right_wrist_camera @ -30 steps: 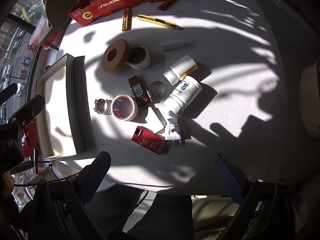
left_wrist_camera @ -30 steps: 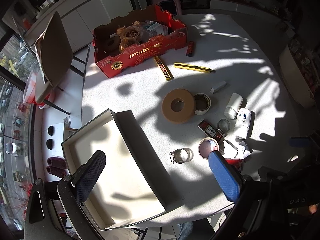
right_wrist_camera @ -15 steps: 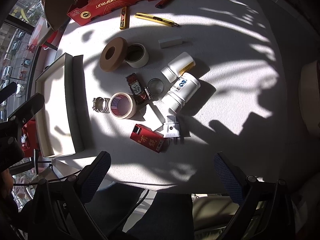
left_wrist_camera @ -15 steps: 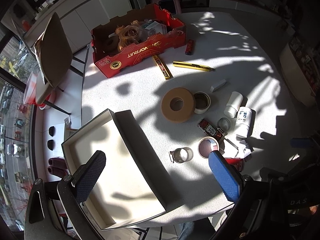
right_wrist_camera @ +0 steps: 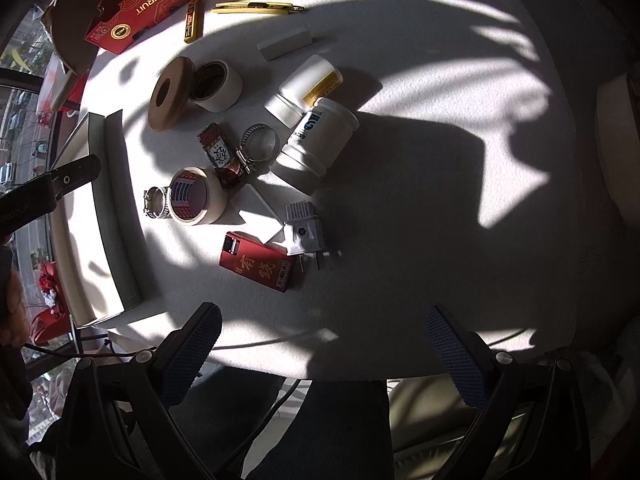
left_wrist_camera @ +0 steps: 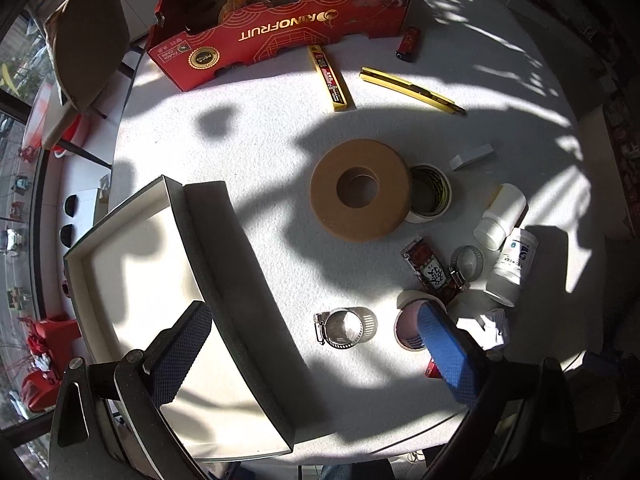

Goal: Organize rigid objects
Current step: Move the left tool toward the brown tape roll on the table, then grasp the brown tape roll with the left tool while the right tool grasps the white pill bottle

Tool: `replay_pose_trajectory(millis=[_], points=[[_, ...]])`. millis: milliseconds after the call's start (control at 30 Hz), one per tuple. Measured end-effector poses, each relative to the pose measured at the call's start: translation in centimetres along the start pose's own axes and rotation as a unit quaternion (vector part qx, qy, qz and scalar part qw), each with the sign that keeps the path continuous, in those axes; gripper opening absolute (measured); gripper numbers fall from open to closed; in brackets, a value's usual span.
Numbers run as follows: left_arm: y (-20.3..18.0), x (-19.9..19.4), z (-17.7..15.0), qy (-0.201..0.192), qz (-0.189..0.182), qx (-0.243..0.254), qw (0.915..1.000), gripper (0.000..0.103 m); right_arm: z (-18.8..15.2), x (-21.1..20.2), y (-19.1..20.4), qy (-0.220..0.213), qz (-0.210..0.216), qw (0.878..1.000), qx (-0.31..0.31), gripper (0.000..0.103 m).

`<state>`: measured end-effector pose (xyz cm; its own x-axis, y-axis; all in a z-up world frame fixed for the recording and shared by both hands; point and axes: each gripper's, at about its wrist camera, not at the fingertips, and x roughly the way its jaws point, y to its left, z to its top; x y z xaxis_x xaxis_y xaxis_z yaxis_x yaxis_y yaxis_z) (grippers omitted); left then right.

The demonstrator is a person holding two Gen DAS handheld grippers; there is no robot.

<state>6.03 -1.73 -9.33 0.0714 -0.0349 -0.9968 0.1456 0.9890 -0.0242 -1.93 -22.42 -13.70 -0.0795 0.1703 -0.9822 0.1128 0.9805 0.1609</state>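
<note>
An empty shallow white box point(left_wrist_camera: 132, 280) with dark walls lies at the table's near left corner; my left gripper point(left_wrist_camera: 312, 352) hangs open above its right wall. Loose items cluster to the right: a brown tape roll point(left_wrist_camera: 360, 189), a white tape roll point(left_wrist_camera: 430, 194), a hose clamp point(left_wrist_camera: 346, 326), a masking tape roll point(right_wrist_camera: 196, 196), a red lighter box point(right_wrist_camera: 258, 266), a grey plug adapter point(right_wrist_camera: 304, 234) and two white bottles point(right_wrist_camera: 316, 136). My right gripper point(right_wrist_camera: 324, 354) stands open over the table's near edge, below the red lighter box.
A red cardboard fruit box point(left_wrist_camera: 280, 26) with dried flowers sits at the far side. In front of it lie a yellow blade case point(left_wrist_camera: 331, 78), a yellow utility knife point(left_wrist_camera: 412, 90) and a red lighter point(left_wrist_camera: 409, 43). A grey eraser block point(left_wrist_camera: 470, 156) lies apart.
Both grippers have come lower and closer to the table; the objects fill more of each view. Nothing on the table has moved.
</note>
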Motion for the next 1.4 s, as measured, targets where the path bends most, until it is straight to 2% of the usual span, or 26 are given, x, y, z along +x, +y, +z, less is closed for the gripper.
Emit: replay_pose_trajectory(millis=[67,133,267,367,500,600,733,833,967,1133,1300,1400], points=[[-1.3,1.4,1.4,-0.009,0.01,0.015,0.9998,0.103,-0.2,0.6,-0.3,0.005,-0.007,1.0,-0.006,0.103],[-2.3,3.3,2.6,-0.002,0.036,0.033,0.9988,0.103,-0.3,1.0,-0.8,0.006,-0.015,1.0,-0.01,0.103],[-2.6,5.7,3.9,-0.002,0.062,0.047,0.9969,0.103,-0.4,1.6,-2.0,0.016,-0.023,1.0,-0.004,0.103],[-1.3,6.5,4.6,-0.006,0.072,0.032,0.9969,0.103,-0.4,1.7,-2.5,0.023,-0.02,1.0,0.007,0.103],[1.3,7.4,5.3,-0.004,0.119,0.0,0.9929,0.103,0.4,1.7,-2.9,0.018,-0.012,1.0,0.018,0.103],[3.1,7.3,5.6,0.0,0.094,-0.027,0.9952,0.103,1.5,1.8,-2.9,0.007,-0.001,1.0,0.027,0.103],[3.0,7.2,6.3,-0.005,0.099,-0.019,0.9949,0.103,3.4,1.6,-2.5,-0.009,0.016,1.0,0.024,0.103],[2.8,7.5,7.3,-0.002,0.089,-0.021,0.9958,0.103,4.9,1.5,-1.1,-0.04,-0.004,0.999,-0.034,0.103],[1.9,7.5,8.5,-0.011,0.072,-0.006,0.9973,0.103,6.2,2.4,1.6,-0.074,-0.045,0.987,-0.134,0.103],[0.2,8.4,10.1,-0.01,0.068,0.005,0.9976,0.103,7.4,3.5,3.8,-0.077,-0.051,0.971,-0.22,0.103],[-0.3,10.0,11.6,0.001,0.059,-0.014,0.9981,0.103,9.2,5.5,6.2,-0.072,-0.09,0.95,-0.292,0.103],[-0.4,11.1,12.2,0.007,0.056,-0.023,0.9981,0.103,9.8,6.7,6.7,-0.057,-0.094,0.945,-0.309,0.103]])
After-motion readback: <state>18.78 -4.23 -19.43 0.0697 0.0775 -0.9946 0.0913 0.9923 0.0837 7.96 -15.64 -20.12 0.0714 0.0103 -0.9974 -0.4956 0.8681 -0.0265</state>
